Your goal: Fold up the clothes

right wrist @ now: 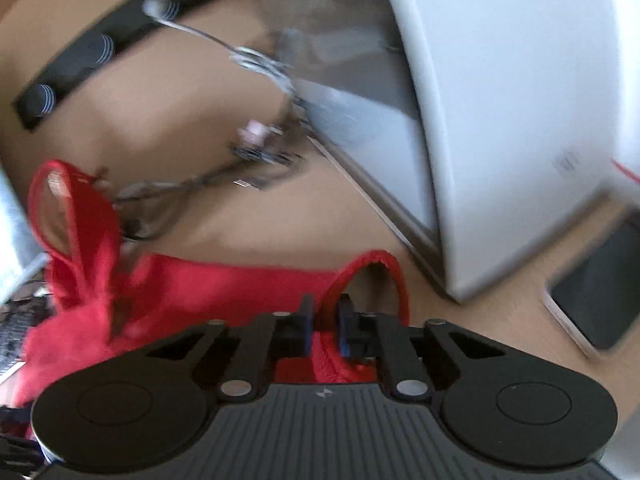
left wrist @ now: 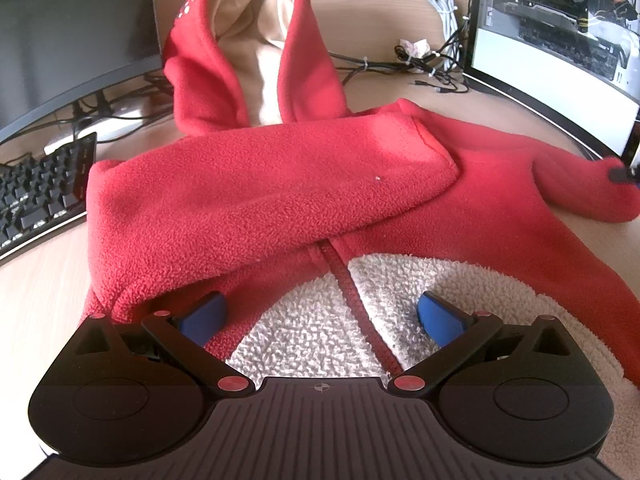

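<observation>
A red fleece hooded jacket lies on the wooden desk, hood with cream lining propped up at the back. One sleeve is folded across the chest; a white fluffy belly patch and a zip show below it. My left gripper hovers open over that patch, nothing between its blue pads. In the blurred right wrist view, my right gripper is shut on the red cuff of the other sleeve, which loops open above the fingers. That gripper's tip shows at the sleeve end.
A black keyboard sits left of the jacket, a dark monitor behind it. A second screen stands at the right, with tangled cables between them. A phone lies on the desk beside a white monitor back.
</observation>
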Demonstrator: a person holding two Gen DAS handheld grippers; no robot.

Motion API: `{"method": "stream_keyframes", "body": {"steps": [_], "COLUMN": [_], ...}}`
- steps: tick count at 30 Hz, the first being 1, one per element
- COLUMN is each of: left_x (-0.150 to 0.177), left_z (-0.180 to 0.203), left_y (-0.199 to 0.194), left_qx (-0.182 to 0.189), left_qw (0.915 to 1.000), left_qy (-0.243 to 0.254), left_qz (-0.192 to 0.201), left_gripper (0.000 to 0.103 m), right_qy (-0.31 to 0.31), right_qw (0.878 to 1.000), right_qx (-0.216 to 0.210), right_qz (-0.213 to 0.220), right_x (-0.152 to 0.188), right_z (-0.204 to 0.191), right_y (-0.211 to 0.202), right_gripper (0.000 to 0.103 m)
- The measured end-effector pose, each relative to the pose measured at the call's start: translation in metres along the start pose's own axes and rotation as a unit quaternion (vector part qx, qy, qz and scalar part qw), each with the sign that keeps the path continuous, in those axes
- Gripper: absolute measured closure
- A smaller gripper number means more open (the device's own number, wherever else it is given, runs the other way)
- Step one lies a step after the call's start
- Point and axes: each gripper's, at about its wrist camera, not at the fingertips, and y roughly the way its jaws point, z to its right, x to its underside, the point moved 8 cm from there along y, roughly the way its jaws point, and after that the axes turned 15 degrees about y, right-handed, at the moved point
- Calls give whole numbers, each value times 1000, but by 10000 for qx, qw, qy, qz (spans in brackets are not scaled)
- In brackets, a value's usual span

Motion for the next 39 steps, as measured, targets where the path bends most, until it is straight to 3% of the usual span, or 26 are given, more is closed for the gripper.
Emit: {"method": "stream_keyframes", "body": {"steps": [4,7,10,12,14,15,16,18,19,20,24,29,30,33,36,37,38,39], "left_x": [1,5,17,26,33,35,36,39,36,32,17,-2,-5,-24,-39,-43,-44,-44], "left_z": [-4,-7,-6,-5,-5,-7,-9,-13,-19,-26,-52,-85,-92,-100,-96,-93,-90,-87], "left_y": [-10,-26,-45,-52,-55,-57,-58,-62,-62,-61,-58,-56,-55,-31,-6,1,6,10], "left_qx": [243,429,465,486,511,500,487,460,429,396,263,95,62,-122,-204,-233,-243,-250], "left_qw": [9995,9984,9980,9975,9969,9966,9962,9952,9945,9937,9893,9814,9795,9855,9903,9917,9924,9929], "left_qy": [-140,-337,-425,-509,-586,-648,-714,-845,-934,-1026,-1395,-1854,-1945,-1654,-1361,-1260,-1208,-1164], "left_qz": [-142,-144,38,73,93,108,123,154,184,215,341,498,529,360,175,119,45,-32], "left_gripper": [0,0,0,0,0,0,0,0,0,0,0,0,0,0,3,11,27,29], "right_qy": [-1048,-1753,-2350,-2732,-3104,-3151,-3121,-2961,-2891,-2894,-3051,-2945,-2968,-3133,-3244,-3279,-3333,-3382], "right_qw": [9904,9697,9461,9270,9049,8996,8978,9003,9037,9090,9294,9490,9500,9474,9430,9418,9400,9385], "right_qx": [-817,-1669,-2228,-2564,-2892,-2997,-3072,-3158,-3132,-2979,-2074,-1036,-835,-217,-23,-12,-7,-11], "right_qz": [374,329,55,-146,-346,-410,-455,-460,-404,-341,-74,-433,-492,-623,-739,-747,-728,-692], "right_x": [-16,-1,38,66,95,103,107,103,98,93,76,95,103,121,131,132,133,133], "right_z": [-108,-203,-273,-317,-360,-369,-372,-367,-362,-352,-300,-223,-211,-174,-161,-160,-162,-164], "right_y": [-27,-34,-27,-22,-17,-17,-20,-26,-29,-26,-8,18,22,40,47,48,51,53], "right_gripper": [93,93,93,87,64,63,62,49,35,29,27,25,25,25,24,22,22,21]}}
